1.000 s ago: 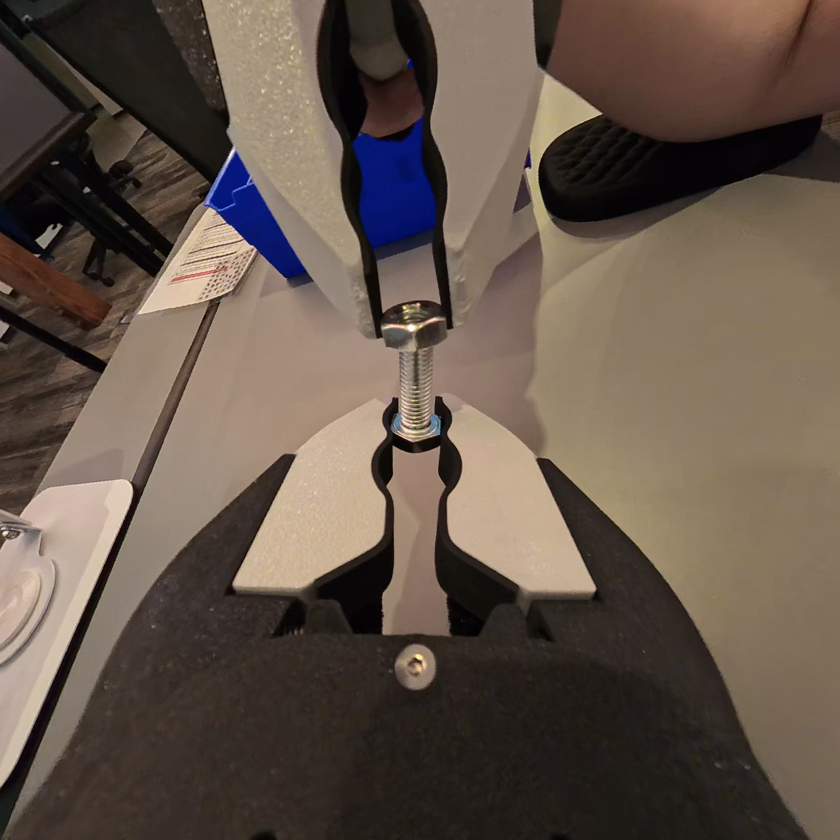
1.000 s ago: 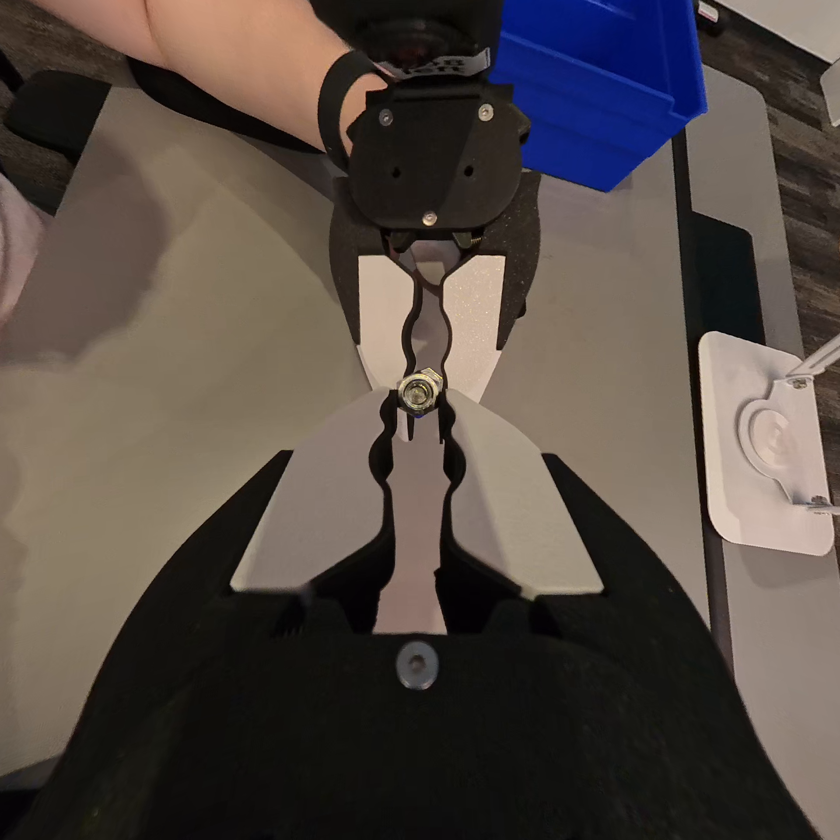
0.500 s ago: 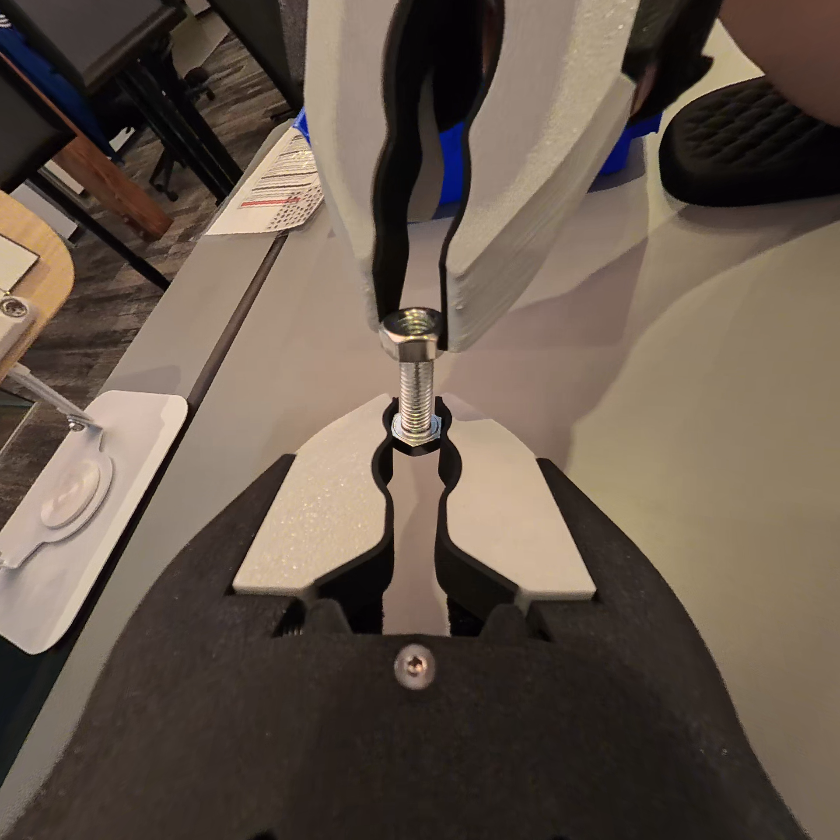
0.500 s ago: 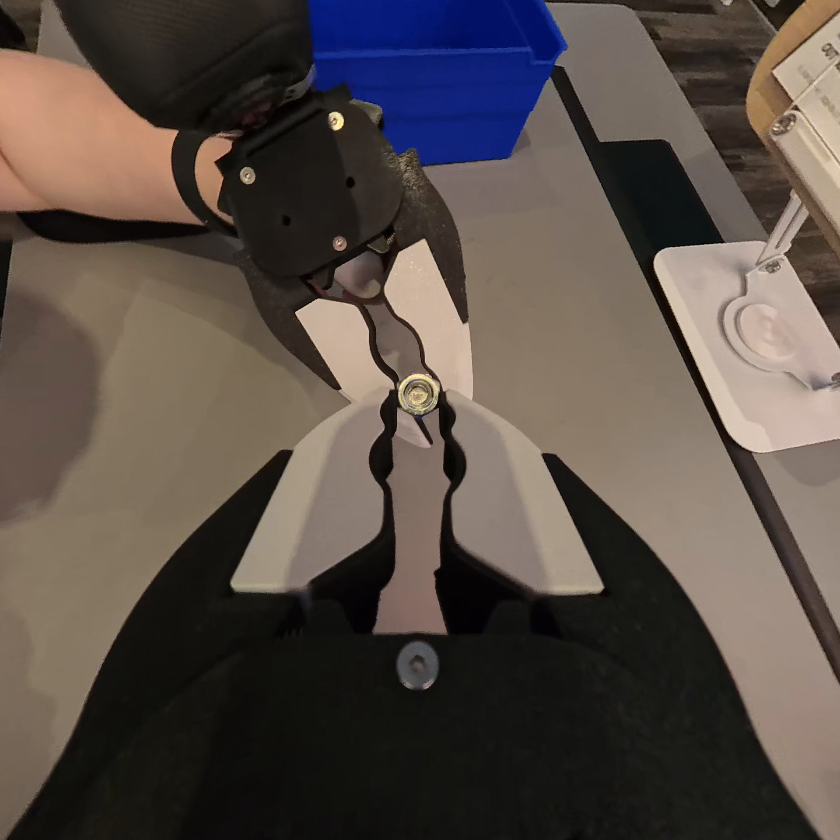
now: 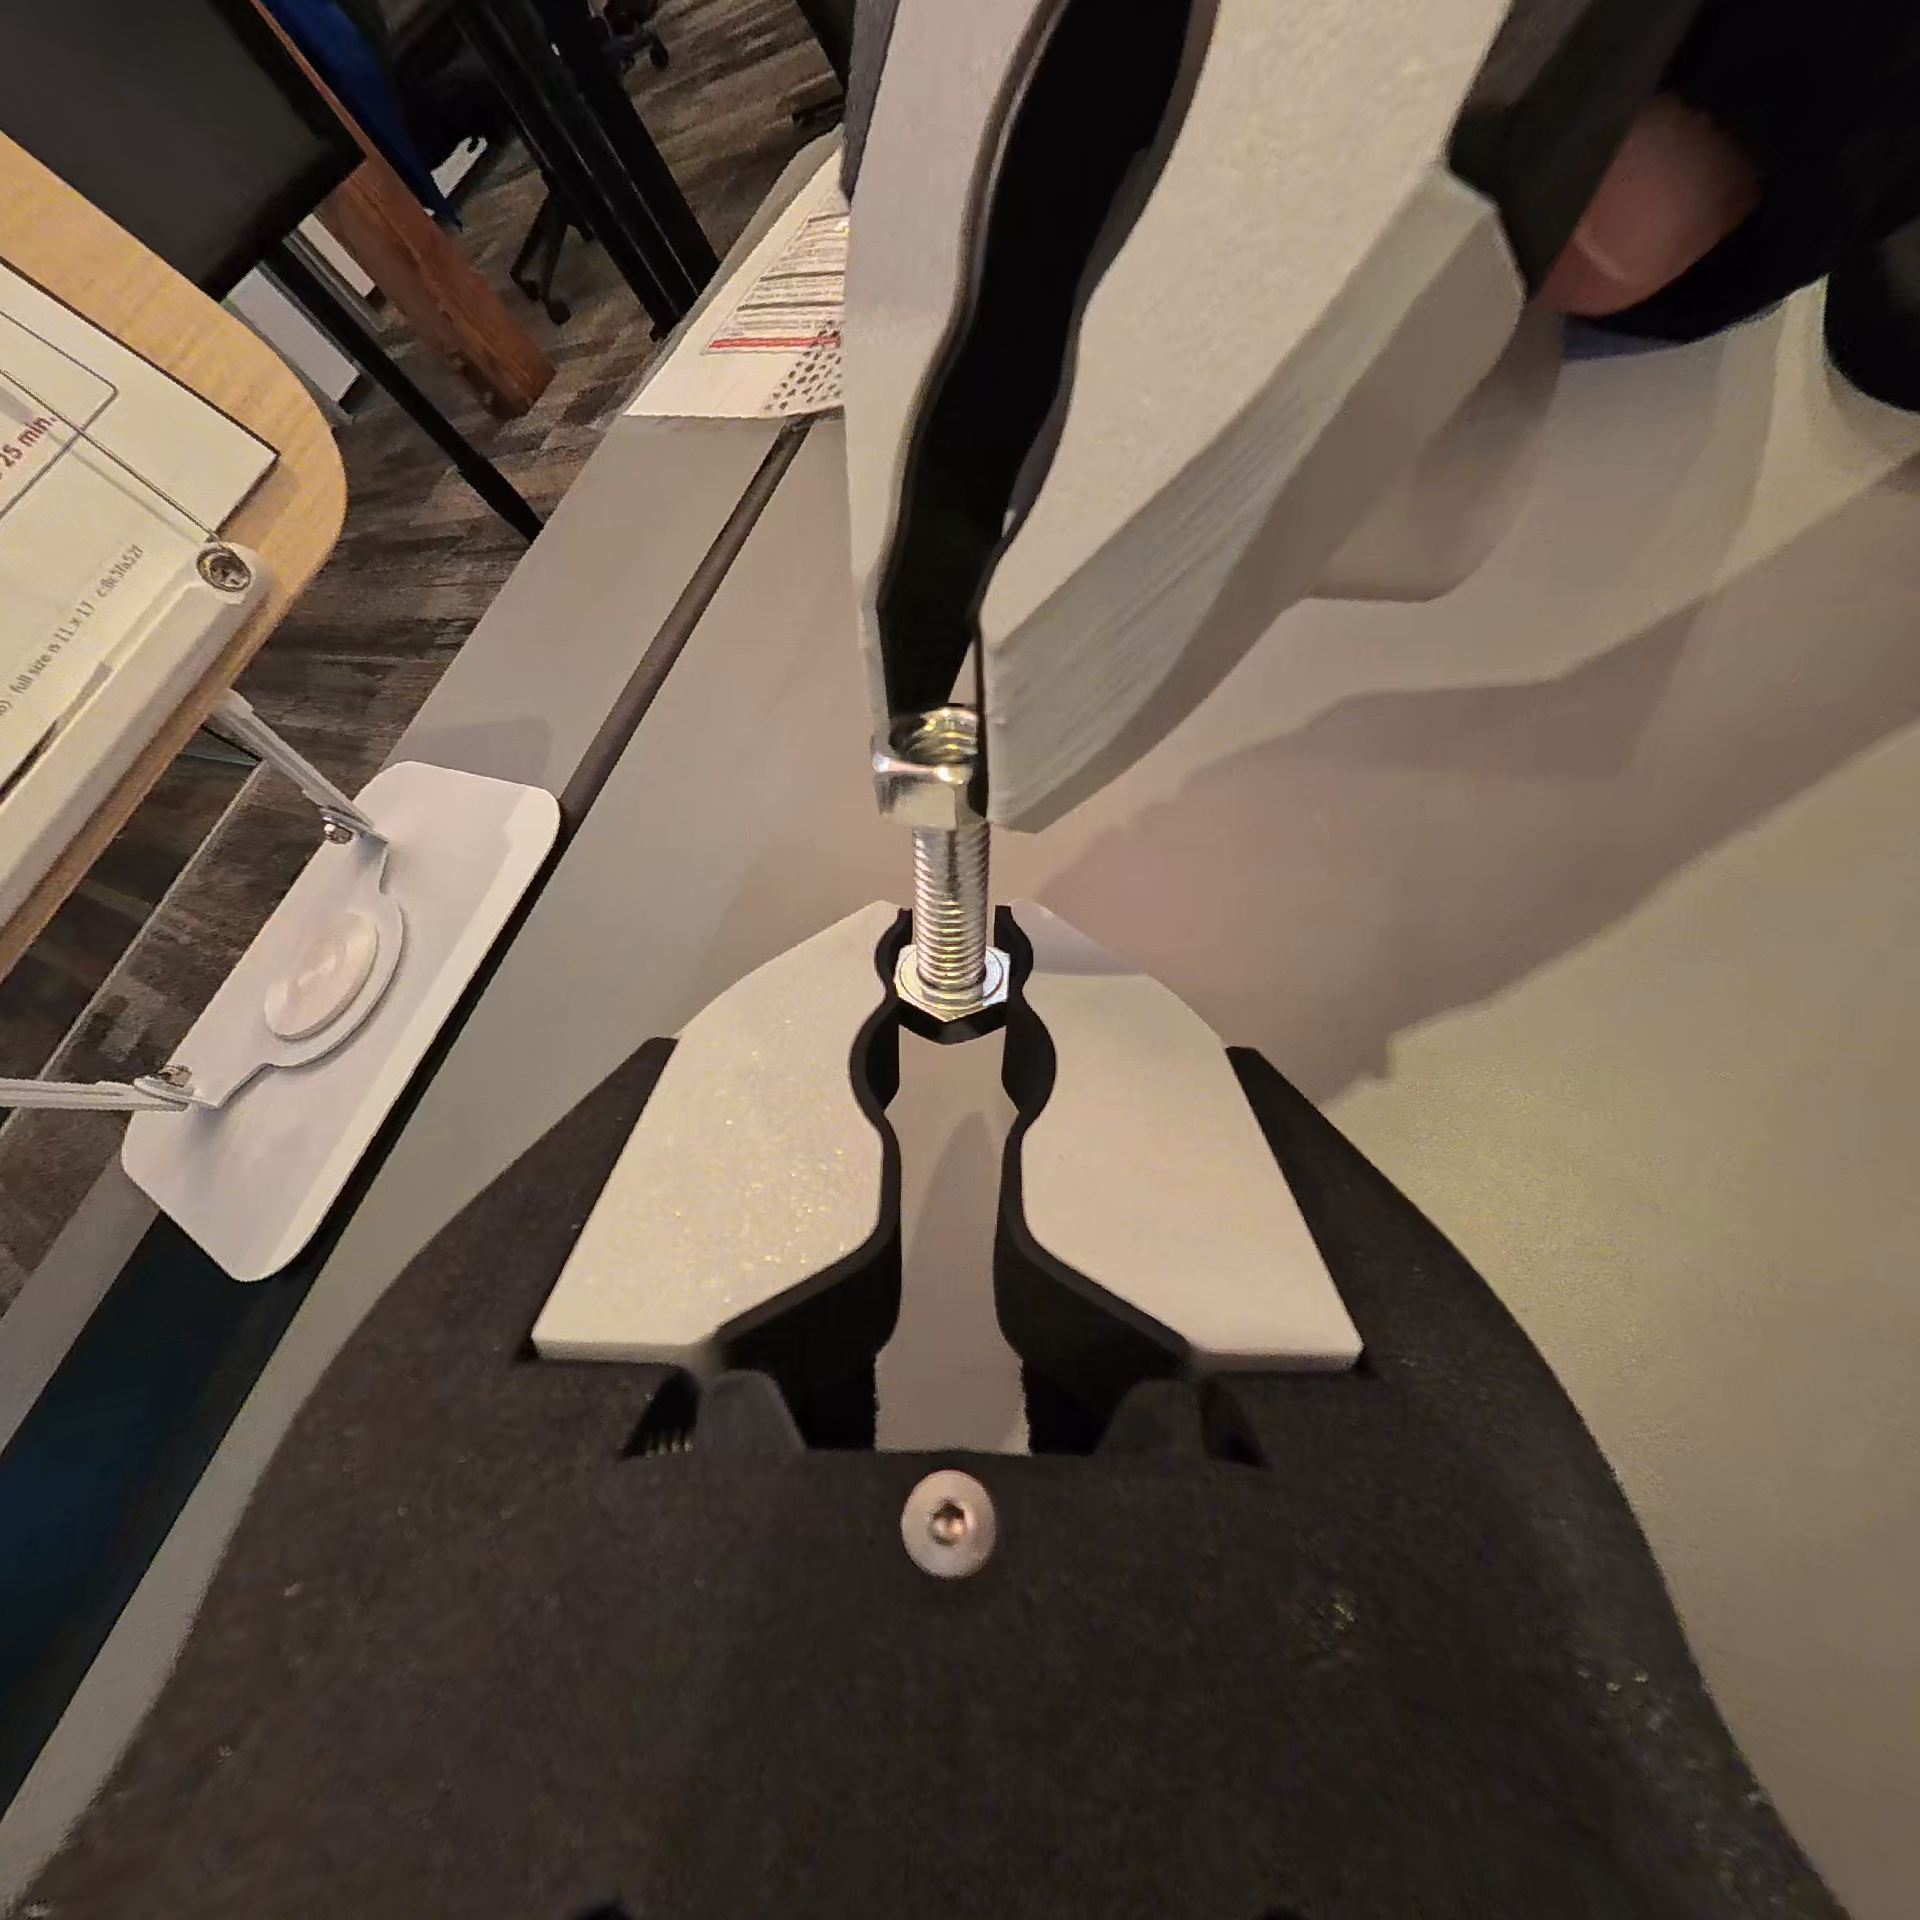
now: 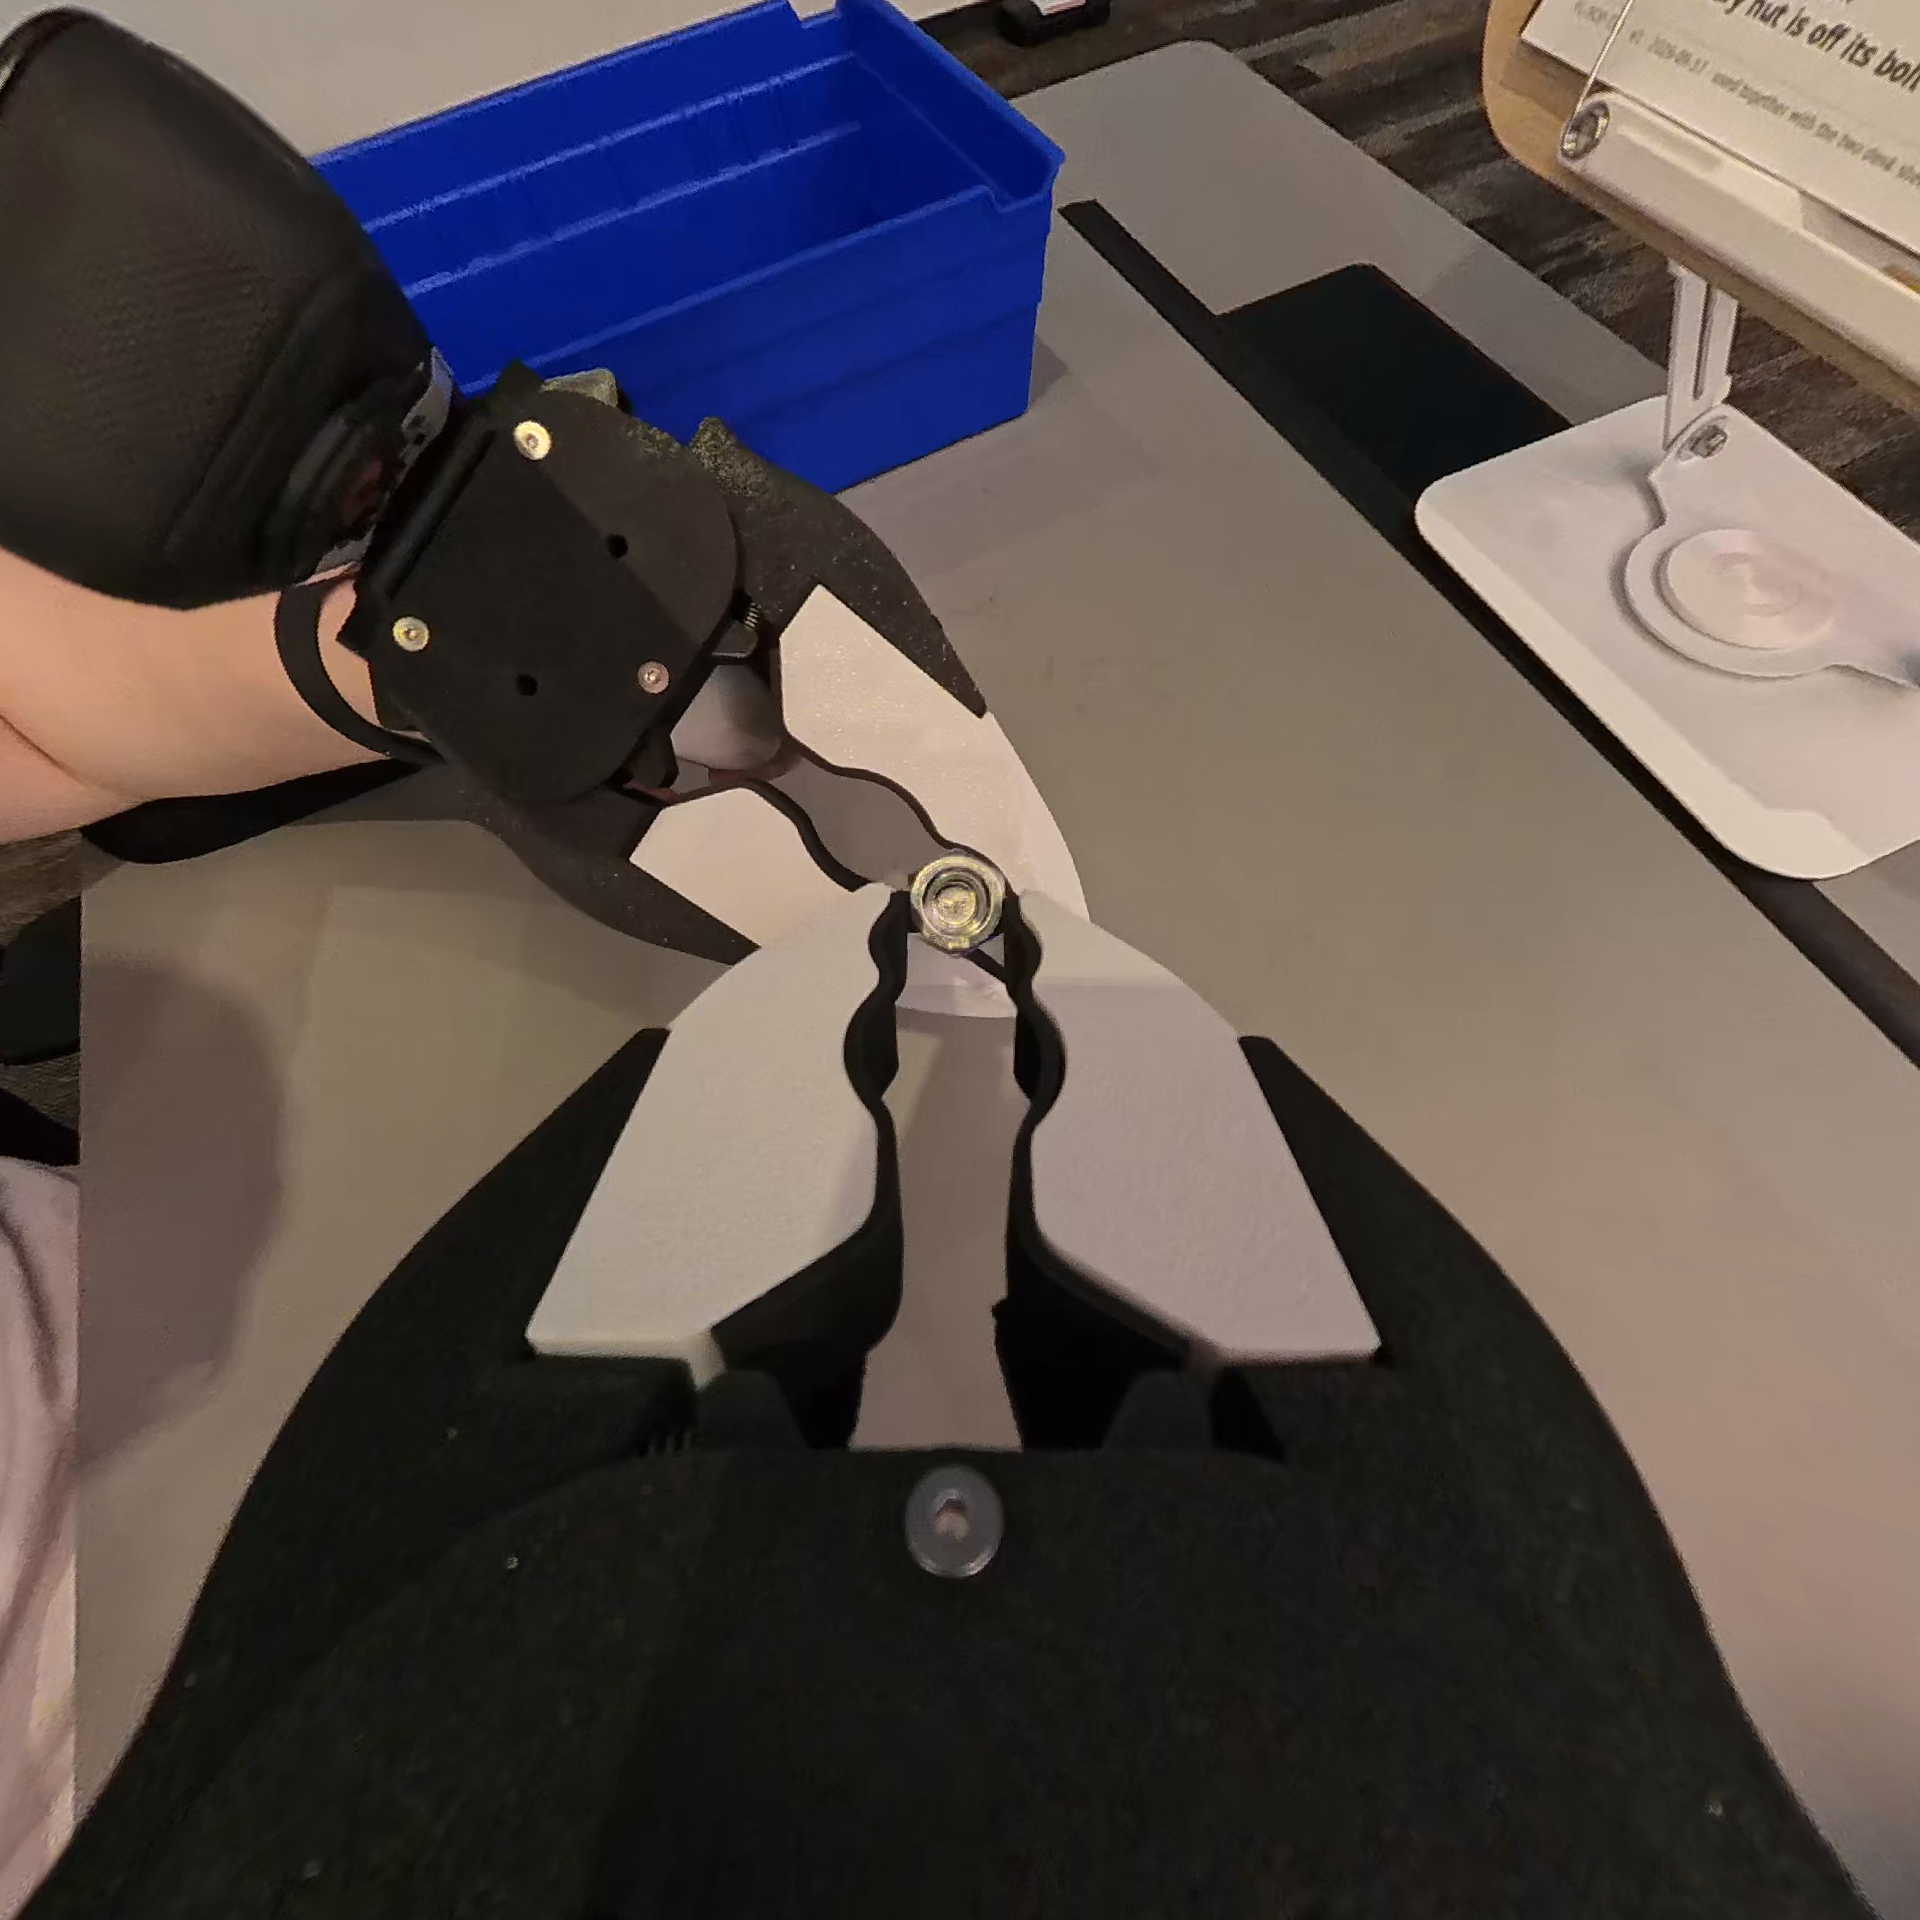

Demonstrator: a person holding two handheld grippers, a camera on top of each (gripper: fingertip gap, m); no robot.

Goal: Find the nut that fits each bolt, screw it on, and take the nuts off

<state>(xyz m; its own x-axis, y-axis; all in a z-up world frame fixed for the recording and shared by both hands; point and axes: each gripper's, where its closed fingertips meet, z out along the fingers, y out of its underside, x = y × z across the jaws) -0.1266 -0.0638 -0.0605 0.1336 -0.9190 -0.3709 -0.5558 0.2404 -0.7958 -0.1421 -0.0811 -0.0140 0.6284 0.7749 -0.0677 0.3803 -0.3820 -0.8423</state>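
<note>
Left gripper (image 5: 951, 940) clenched on the hex head of a silver bolt (image 5: 943, 914), threaded shank pointing away from the camera, up and forward above the grey desk (image 5: 1558, 1247). Right gripper (image 5: 935, 727) reaching in from above in the left wrist view, fingertips pinched on a silver nut (image 5: 928, 767) sitting at the far end of the shank. Bare thread visible between nut and bolt head.

From the right wrist view, right gripper (image 6: 951, 925) closed around the nut (image 6: 956, 900), seen end-on with the bolt tip in its bore; left gripper (image 6: 935, 883) coming in from the left, its white fingers (image 6: 883, 707) underneath, meeting at the same spot. Held by a hand (image 6: 156, 686) with a black strap round the wrist.

Blue bin (image 6: 727, 239) on the far part of the desk, behind the left gripper, well apart from the bolt. White stand base (image 6: 1662, 644) off to the right side, near the desk's edge, carrying a slanted board with a printed sheet (image 6: 1766, 94). Another printed paper (image 5: 769, 332) lying at the far desk edge in the left wrist view. Dark wood-pattern floor (image 5: 395, 582) beyond the desk
</note>
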